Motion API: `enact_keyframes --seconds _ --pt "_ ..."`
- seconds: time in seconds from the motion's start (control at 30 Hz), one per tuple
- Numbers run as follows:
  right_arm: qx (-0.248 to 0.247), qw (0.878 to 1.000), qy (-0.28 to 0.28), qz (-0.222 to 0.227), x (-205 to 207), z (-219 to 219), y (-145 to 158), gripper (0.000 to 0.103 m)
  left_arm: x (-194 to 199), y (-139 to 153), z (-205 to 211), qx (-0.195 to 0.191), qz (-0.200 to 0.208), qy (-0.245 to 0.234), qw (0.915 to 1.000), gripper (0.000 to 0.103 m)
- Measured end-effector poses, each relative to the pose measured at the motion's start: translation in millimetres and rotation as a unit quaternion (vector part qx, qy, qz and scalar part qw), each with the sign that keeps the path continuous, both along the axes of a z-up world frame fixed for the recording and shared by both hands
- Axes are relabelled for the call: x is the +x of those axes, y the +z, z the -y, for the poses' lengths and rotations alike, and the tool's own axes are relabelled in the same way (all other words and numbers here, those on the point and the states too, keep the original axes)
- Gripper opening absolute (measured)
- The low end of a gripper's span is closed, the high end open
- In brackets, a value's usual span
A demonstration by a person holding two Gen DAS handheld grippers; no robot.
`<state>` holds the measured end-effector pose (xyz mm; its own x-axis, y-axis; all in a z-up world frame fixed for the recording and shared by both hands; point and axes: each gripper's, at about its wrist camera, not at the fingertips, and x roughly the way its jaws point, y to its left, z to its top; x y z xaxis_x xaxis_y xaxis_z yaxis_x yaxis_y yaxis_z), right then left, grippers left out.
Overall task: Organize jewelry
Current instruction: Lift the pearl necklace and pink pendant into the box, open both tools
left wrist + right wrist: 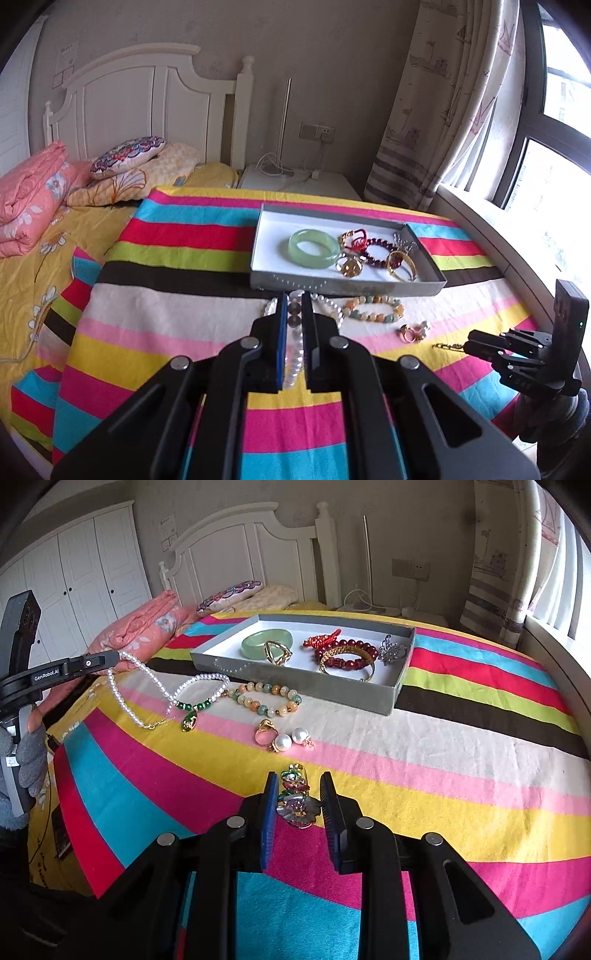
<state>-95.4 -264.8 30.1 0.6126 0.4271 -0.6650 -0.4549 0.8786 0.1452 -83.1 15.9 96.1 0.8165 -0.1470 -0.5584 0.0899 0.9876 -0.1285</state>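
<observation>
Right wrist view: striped blanket covered the bed, colour bands running across. Grey tray with white floor sat toward the far side; it held a green jade bangle, a gold ring leaning on the bangle, a red knotted cord piece, a dark red bead bracelet, a gold bangle and a silver brooch in the right corner. Loose on the blanket, just in front of the tray: a multicolour stone bead bracelet; a pearl bracelet with green beads and a green pendant; nearer, a gold ring touching one of two pearl earrings. Folded pink quilt and patterned pillow lay by the white headboard.

Left gripper was raised at the left edge, clamped on a pearl necklace that hung from its tips in a loop, the lower end with gold clasp resting on the blanket. In the left wrist view the same gripper showed its jaws nearly closed, pearls pinched between them.

Right gripper stood with jaws parted, straddling a flower brooch lying flat on the pink and yellow stripes; whether the pads touched it could not be told.
</observation>
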Motion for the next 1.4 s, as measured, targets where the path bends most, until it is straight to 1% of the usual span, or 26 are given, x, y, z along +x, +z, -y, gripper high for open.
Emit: enact_keyframes --seconds 0.07,0.3,0.47,0.67,0.83,1.0,1.13,1.27,1.4 --pt "0.014 1.000 0.002 0.004 0.6 -0.3 4.4 0.025 2.1 14.9 4.6 0.004 0.015 -0.004 0.9999 0.007" --pt "0.022 0.999 0.007 0.041 2.4 -8.7 29.5 0.025 11.3 63.5 13.9 0.018 0.061 -0.014 0.9979 0.007" --pt "0.030 0.997 0.008 0.065 4.5 -8.1 47.9 0.025 14.2 91.8 21.7 0.029 0.085 -0.026 0.9956 0.007" --pt "0.024 0.996 0.009 0.084 16.5 -9.3 65.4 0.025 36.2 117.1 37.6 0.050 0.096 -0.039 0.9933 0.007" --pt "0.010 0.996 0.004 0.091 41.0 -14.6 74.0 0.025 67.0 137.2 45.8 0.046 0.093 -0.047 0.9935 0.007" --pt "0.001 0.996 0.000 0.089 71.8 -21.2 76.9 0.025 99.5 147.0 52.9 0.059 0.090 -0.034 0.9937 0.007" --pt "0.007 0.997 -0.003 0.074 99.6 -28.5 72.5 0.025 131.4 147.5 55.4 0.064 0.081 -0.021 0.9944 0.007" --pt "0.015 0.998 -0.005 0.054 133.0 -39.5 65.0 0.025 164.0 142.2 61.9 0.065 0.069 -0.015 0.9954 0.007" --pt "0.020 0.999 -0.010 0.035 160.2 -53.2 55.8 0.025 192.3 130.6 72.7 0.070 0.058 -0.012 0.9958 0.007"
